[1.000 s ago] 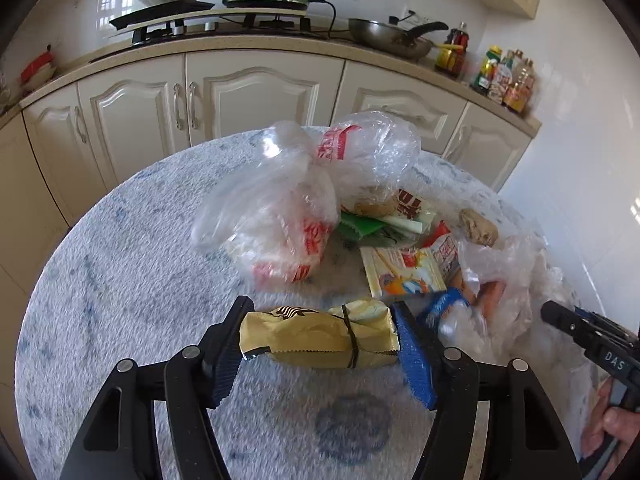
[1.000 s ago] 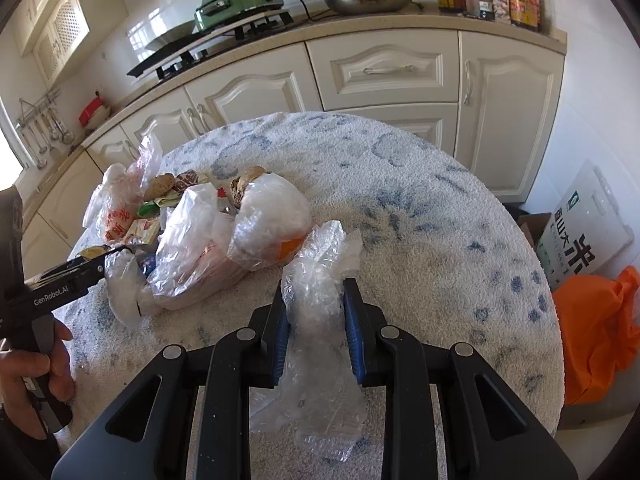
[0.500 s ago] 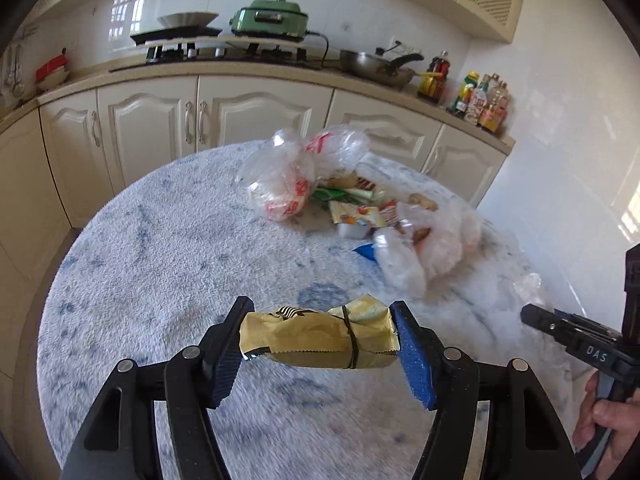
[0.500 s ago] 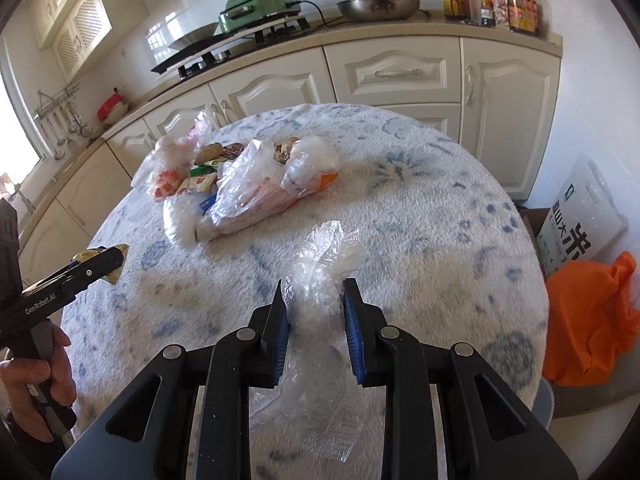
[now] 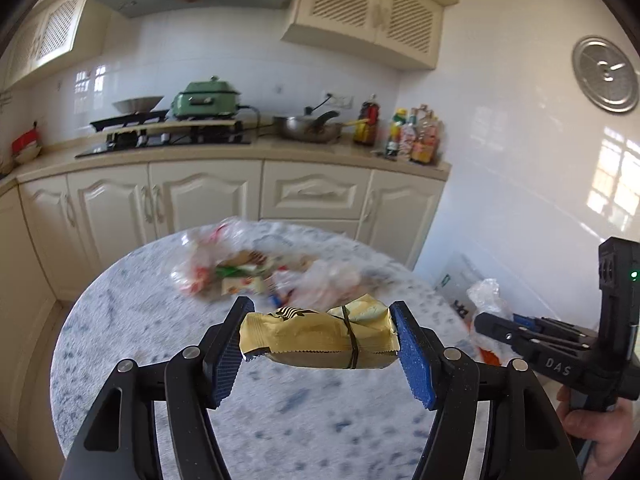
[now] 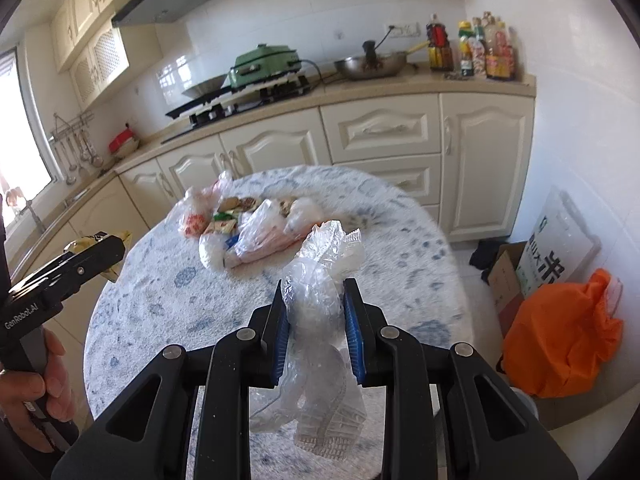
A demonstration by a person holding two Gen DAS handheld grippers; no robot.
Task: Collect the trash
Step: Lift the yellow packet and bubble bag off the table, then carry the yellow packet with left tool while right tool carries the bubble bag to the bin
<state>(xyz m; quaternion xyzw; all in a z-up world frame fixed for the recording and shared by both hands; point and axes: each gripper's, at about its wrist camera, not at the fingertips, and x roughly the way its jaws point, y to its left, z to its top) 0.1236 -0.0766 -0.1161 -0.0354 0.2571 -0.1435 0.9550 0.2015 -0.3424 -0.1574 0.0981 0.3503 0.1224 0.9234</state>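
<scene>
Your left hand-held gripper [image 5: 320, 350] clamps a yellow snack packet [image 5: 318, 340] and your right hand-held gripper [image 6: 316, 330] clamps crumpled clear plastic [image 6: 316, 296], both above the round speckled bench [image 6: 160, 300]. The remaining trash pile [image 6: 244, 226] lies on its far side, near the cream kitchen cabinets [image 6: 384, 132].

- round table [image 6: 420, 248] in front of counter [image 6: 360, 92], cabinets under the counter
- trash pile [image 6: 248, 224] on far part of table
- wrapper [image 5: 320, 336] between left gripper [image 5: 320, 350] jaws, above near table
- plastic bag [image 6: 316, 292] in right gripper [image 6: 316, 320], above near table edge
- stove [image 6: 240, 100], pan [image 6: 370, 66], bottles [image 6: 476, 46] on counter, left to right
- box [image 6: 506, 280], sack [image 6: 560, 332] on floor right of table
</scene>
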